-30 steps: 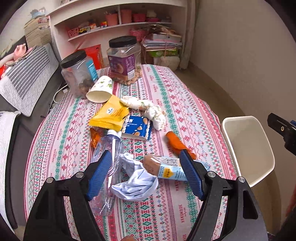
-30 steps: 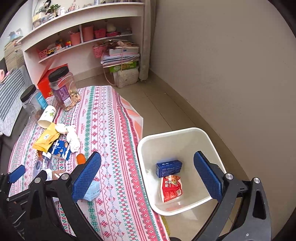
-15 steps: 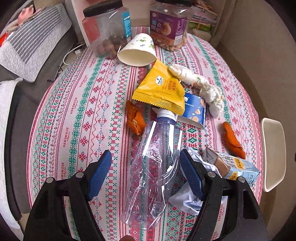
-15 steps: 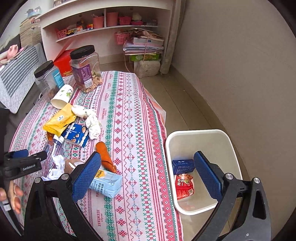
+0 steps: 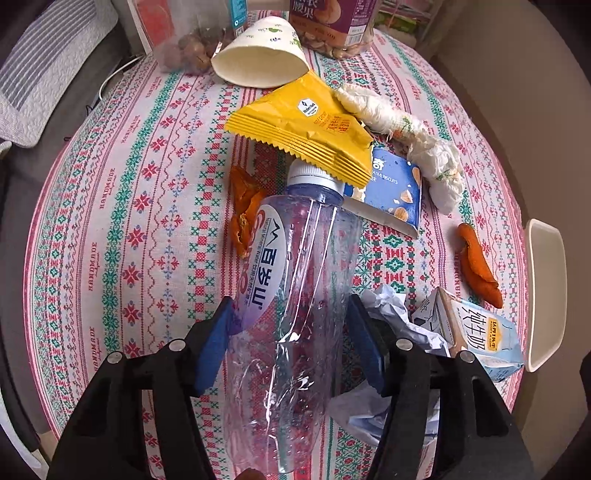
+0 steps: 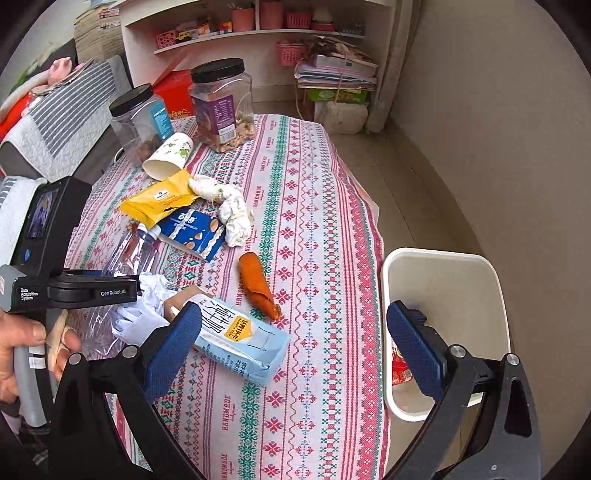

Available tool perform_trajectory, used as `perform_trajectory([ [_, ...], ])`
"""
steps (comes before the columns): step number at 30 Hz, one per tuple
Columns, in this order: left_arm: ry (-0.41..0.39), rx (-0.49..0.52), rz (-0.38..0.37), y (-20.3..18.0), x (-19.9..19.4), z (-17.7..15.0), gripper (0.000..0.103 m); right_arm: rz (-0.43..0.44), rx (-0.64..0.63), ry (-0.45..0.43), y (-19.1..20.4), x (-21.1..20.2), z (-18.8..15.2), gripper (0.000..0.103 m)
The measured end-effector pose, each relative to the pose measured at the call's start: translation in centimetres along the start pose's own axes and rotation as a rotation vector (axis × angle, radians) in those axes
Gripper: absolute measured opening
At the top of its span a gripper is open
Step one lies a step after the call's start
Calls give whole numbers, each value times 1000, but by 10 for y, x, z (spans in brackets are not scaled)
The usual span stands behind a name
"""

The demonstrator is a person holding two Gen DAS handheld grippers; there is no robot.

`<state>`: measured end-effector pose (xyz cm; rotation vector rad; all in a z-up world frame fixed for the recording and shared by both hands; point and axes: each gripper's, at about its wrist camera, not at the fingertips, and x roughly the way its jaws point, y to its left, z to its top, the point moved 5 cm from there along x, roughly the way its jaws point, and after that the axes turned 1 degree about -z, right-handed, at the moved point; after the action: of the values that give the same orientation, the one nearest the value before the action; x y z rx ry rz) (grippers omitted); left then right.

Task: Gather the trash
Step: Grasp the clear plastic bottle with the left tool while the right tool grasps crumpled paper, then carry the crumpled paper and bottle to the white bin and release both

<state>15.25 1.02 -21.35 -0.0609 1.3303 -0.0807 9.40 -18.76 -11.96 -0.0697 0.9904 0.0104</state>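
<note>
A crushed clear plastic bottle (image 5: 291,295) lies on the patterned tablecloth (image 5: 110,221). My left gripper (image 5: 290,339) straddles the bottle's body with both blue pads against its sides; it also shows in the right wrist view (image 6: 92,291). A yellow snack bag (image 5: 306,125), blue biscuit box (image 5: 395,188), paper cup (image 5: 258,59), tissue wad (image 5: 413,136), orange peels (image 5: 476,266), crumpled paper (image 5: 391,314) and milk carton (image 6: 236,332) lie around it. My right gripper (image 6: 295,350) is open and empty above the table edge, beside the white bin (image 6: 450,266).
Two black-lidded jars (image 6: 221,107) stand at the table's far end. The bin holds a red packet (image 6: 400,365). Shelves (image 6: 258,29) and stacked papers (image 6: 336,70) are behind; a grey sofa cushion (image 6: 62,122) is at the left.
My left gripper moved down and forward over the bottle and narrowed around it. My right gripper swung left from over the bin toward the table.
</note>
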Motion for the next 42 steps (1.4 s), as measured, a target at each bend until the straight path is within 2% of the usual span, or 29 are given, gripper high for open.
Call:
perform_trajectory([
  [3, -36, 17, 2, 4, -19, -6, 56, 53, -58, 10, 20, -1, -4, 96],
  [9, -100, 5, -18, 22, -56, -16, 54, 112, -269, 24, 80, 5, -19, 96],
  [14, -138, -4, -25, 39, -80, -17, 54, 149, -342, 81, 121, 24, -32, 96],
  [18, -169, -22, -33, 54, -95, -20, 54, 177, -334, 112, 144, 40, -32, 96],
  [24, -188, -74, -22, 84, -103, -21, 54, 244, -249, 134, 165, 58, -22, 96],
  [33, -183, -113, -7, 113, -104, -22, 54, 254, -219, 137, 197, 79, -9, 95],
  [35, -181, -123, -6, 118, -104, -23, 54, 261, -218, 169, 203, 86, -11, 73],
  [37, -180, -124, -5, 120, -104, -24, 55, 331, -195, 191, 209, 86, -10, 35],
  [39, -181, -124, -6, 120, -104, -25, 55, 278, -229, 151, 213, 79, -6, 34],
  [40, -184, -125, -8, 120, -104, -25, 55, 269, -239, 137, 214, 75, -5, 31],
  [42, -189, -125, -12, 119, -106, -24, 55, 276, -219, 126, 210, 68, -2, 31],
])
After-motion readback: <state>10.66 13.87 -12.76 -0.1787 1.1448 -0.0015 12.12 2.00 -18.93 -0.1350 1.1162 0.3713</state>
